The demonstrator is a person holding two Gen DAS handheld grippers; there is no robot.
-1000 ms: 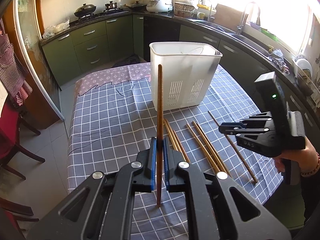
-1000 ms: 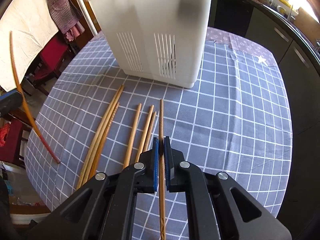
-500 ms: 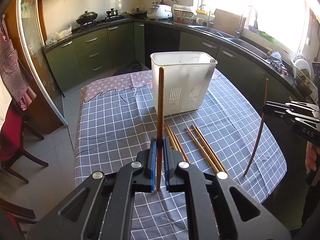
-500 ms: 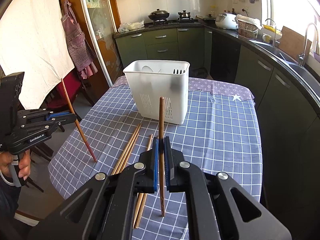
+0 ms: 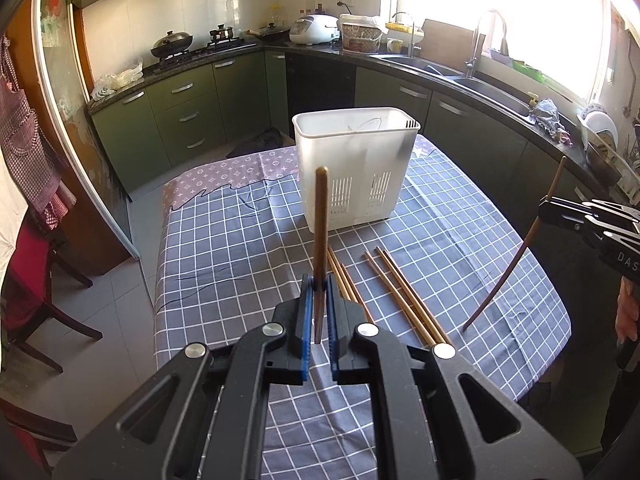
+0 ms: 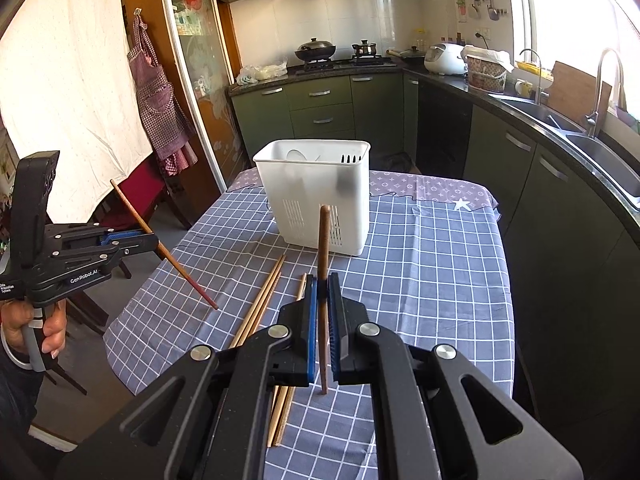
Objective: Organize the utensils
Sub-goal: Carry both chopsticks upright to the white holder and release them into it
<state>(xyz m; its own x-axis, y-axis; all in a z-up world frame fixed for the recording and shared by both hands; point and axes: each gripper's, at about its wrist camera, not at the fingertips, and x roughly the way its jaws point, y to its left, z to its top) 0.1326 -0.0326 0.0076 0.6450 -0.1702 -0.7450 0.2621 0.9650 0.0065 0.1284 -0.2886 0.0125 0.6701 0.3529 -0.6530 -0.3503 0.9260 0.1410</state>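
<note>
Leaving bare cloth point(image 5: 240, 248) between holder point(image 5: 352, 168) and table edge.

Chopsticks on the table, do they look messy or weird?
A bit messy. The loose chopsticks lie scattered on the checked tablecloth instead of standing in the white holder. Each gripper, left and right, pinches one dark chopstick. Nothing looks broken or spilled.

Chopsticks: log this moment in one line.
left tool: shut on chopstick | right tool: shut on chopstick | holder: upright | four on table
</note>
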